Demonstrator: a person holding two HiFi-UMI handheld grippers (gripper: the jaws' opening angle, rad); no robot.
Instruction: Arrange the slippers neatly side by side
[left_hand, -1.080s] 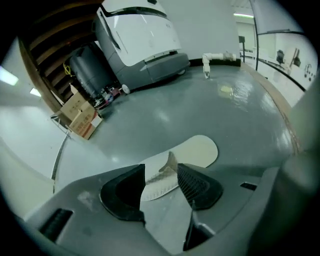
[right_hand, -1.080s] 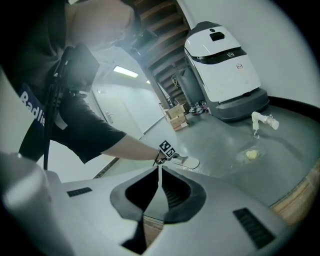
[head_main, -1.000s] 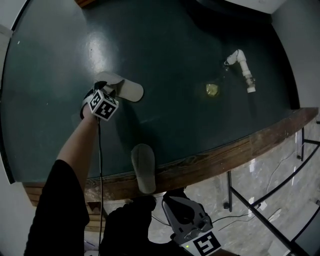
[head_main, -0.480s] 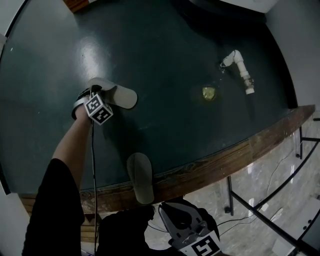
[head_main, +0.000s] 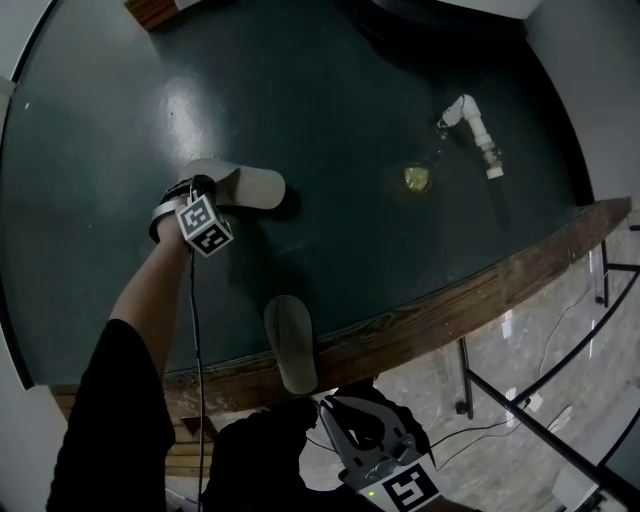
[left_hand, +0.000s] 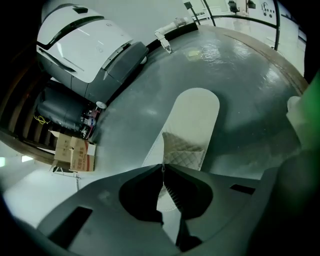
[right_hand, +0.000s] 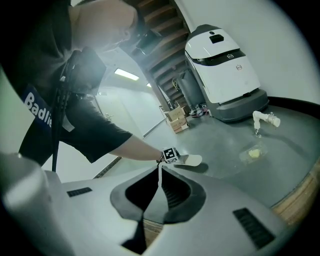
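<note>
Pale and thin, the two slippers lie well apart on the dark green floor (head_main: 350, 100). The far slipper (head_main: 245, 186) lies sideways. The near slipper (head_main: 290, 342) lies across the wooden edge (head_main: 450, 305). They do not point the same way.

Our left gripper (left_hand: 162, 167) has just been closing. Now its jaws are pinched together on the thin rim of the far slipper, just in front of the quilted strap (left_hand: 182, 147). Our right gripper (right_hand: 160, 170) is squeezed closed with nothing in it, and it hangs low, off the side of the floor.

We think the job now is to bring the far slipper over to the near one. We should keep the pinch tight, because such a floppy slipper could slide out. We should lift it only a little, turn it to point like the near slipper, and set it down just beside it with the toes level.
</note>
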